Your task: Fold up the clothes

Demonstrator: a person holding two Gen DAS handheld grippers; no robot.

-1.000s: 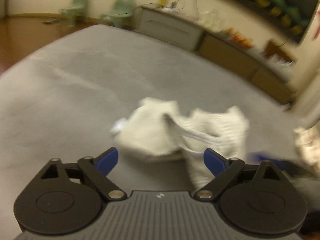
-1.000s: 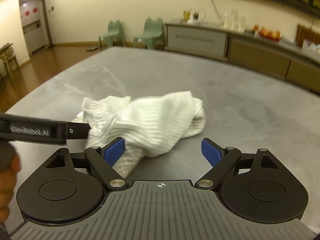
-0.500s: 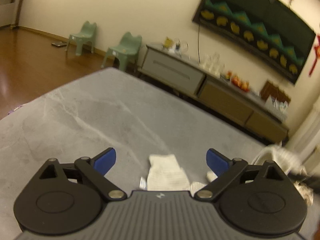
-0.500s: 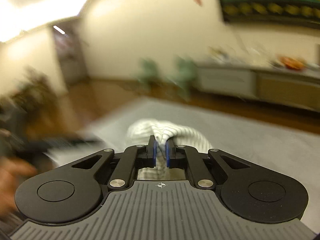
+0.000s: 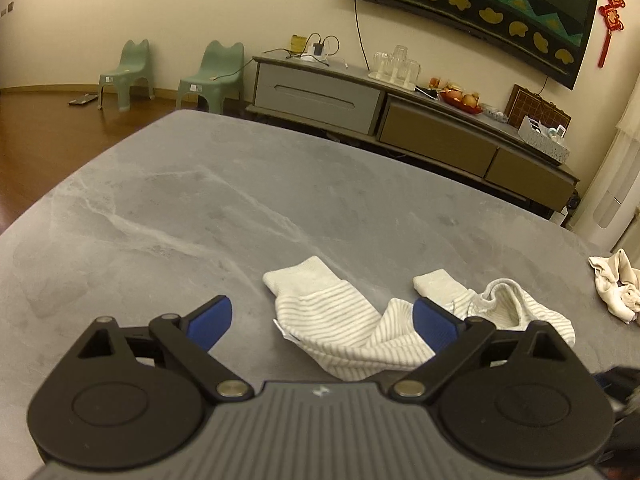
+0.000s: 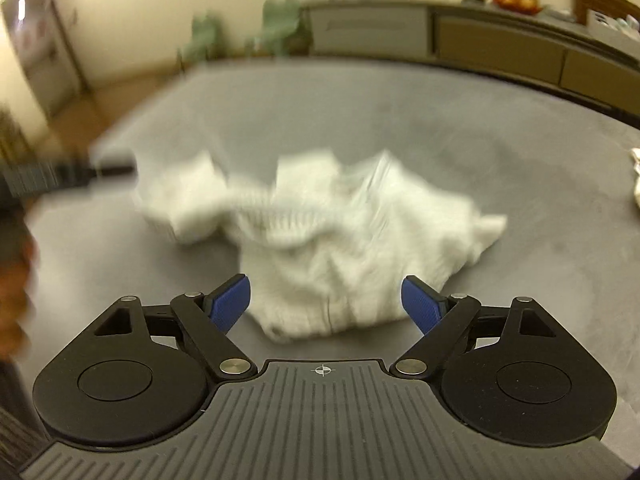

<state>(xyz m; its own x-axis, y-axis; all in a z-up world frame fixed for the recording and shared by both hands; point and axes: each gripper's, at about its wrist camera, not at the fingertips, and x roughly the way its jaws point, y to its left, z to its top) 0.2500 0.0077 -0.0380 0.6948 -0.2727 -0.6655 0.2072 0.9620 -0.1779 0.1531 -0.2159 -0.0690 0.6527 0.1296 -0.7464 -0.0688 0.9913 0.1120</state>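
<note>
A small white striped garment (image 5: 340,320) with two plain cuffs lies crumpled on the grey table (image 5: 200,208). My left gripper (image 5: 322,324) hovers just before its near edge, open, with nothing between the blue pads. In the right wrist view the same garment (image 6: 320,232) is motion-blurred and spread in front of my right gripper (image 6: 326,304), which is open and holds nothing. The left gripper's finger (image 6: 52,178) shows at the far left of that view, beside the garment's left cuff, with a hand (image 6: 16,292) below it.
A second cream cloth (image 5: 616,284) lies bunched at the table's right edge. Beyond the far table edge stand a long low cabinet (image 5: 400,120) and two green chairs (image 5: 212,76) on a wooden floor.
Half a second ago my right gripper was shut on the garment and held it up. It has opened, and the garment now lies spread on the table. The left gripper stayed open.
</note>
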